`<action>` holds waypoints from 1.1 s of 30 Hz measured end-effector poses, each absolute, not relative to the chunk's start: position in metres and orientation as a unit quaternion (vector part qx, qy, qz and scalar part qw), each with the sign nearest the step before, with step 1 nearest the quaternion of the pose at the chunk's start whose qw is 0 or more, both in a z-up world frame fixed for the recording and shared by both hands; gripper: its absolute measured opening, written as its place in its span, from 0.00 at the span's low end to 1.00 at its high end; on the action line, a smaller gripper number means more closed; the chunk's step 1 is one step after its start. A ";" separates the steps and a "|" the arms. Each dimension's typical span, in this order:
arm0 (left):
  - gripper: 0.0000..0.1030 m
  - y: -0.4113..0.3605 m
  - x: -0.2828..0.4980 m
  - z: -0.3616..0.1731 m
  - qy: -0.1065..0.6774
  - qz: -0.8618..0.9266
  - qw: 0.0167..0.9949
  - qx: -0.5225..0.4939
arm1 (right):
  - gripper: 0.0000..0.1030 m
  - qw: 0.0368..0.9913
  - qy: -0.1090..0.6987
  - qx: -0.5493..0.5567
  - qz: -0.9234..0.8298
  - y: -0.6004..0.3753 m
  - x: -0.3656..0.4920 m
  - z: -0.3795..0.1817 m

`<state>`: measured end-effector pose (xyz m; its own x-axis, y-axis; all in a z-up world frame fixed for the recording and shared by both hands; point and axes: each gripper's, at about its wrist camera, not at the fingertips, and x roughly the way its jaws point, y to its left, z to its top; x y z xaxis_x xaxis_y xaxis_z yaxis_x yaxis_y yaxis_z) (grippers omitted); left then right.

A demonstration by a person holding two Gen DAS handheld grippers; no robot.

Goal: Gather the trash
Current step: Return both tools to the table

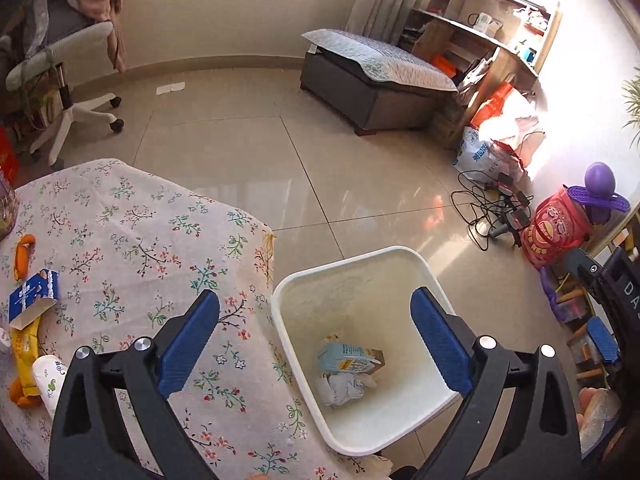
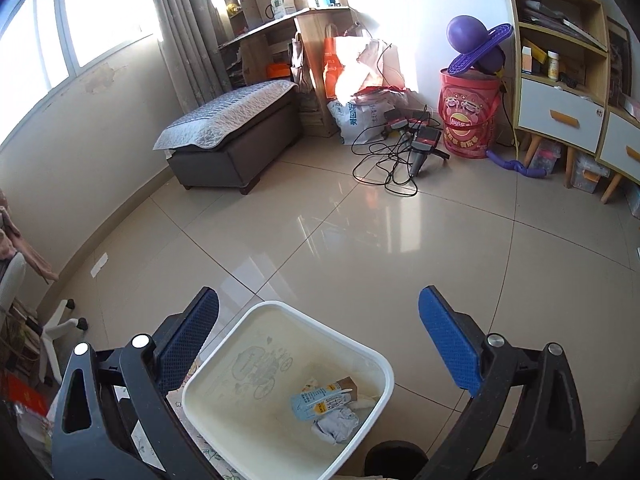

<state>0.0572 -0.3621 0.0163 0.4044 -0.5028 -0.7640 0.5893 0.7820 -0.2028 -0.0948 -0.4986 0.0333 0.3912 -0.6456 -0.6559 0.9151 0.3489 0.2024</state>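
Note:
A white bin (image 1: 352, 300) stands on the floor against the edge of the flowered tablecloth (image 1: 132, 240). Inside lie a light blue carton (image 1: 348, 358) and a crumpled pale wad (image 1: 342, 390). My left gripper (image 1: 314, 300) hangs over the bin, jaws wide open and empty. My right gripper (image 2: 319, 296) is open and empty too, above the same bin (image 2: 256, 364), with the carton (image 2: 320, 402) below it. On the table's left lie a blue box (image 1: 34, 292), a yellow wrapper (image 1: 24, 356), a white tube (image 1: 50, 380) and an orange item (image 1: 24, 254).
A white office chair (image 1: 68, 80) stands far left and a grey ottoman (image 1: 372, 84) by the far wall. Tangled cables (image 1: 492, 208) and a red drum (image 1: 556, 228) sit to the right. A shelf cabinet (image 2: 560, 80) lines the right wall.

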 end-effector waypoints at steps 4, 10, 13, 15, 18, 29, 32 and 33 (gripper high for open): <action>0.93 -0.329 0.066 0.026 0.411 -0.279 0.867 0.050 | 0.93 0.807 0.261 0.243 -0.470 -0.475 -0.072 0.034; 0.93 -0.278 0.078 0.035 0.386 -0.221 0.894 0.049 | 0.93 0.844 0.275 0.181 -0.425 -0.433 -0.041 0.037; 0.93 -0.252 0.082 0.036 0.378 -0.192 0.904 0.052 | 0.93 0.858 0.284 0.150 -0.401 -0.410 -0.026 0.036; 0.93 -0.235 0.086 0.034 0.380 -0.180 0.906 0.052 | 0.93 0.867 0.288 0.146 -0.380 -0.398 -0.018 0.036; 0.94 -0.211 0.089 0.032 0.379 -0.158 0.910 0.057 | 0.93 0.878 0.295 0.140 -0.349 -0.379 -0.005 0.036; 0.94 -0.108 0.107 0.011 0.406 -0.076 0.910 0.031 | 0.93 0.909 0.329 0.056 -0.249 -0.292 0.040 0.019; 0.94 -0.083 0.115 0.003 0.419 -0.058 0.906 0.028 | 0.93 0.915 0.334 0.027 -0.224 -0.269 0.048 0.015; 0.94 -0.074 0.119 -0.001 0.424 -0.054 0.904 0.030 | 0.93 0.917 0.335 0.017 -0.216 -0.261 0.050 0.013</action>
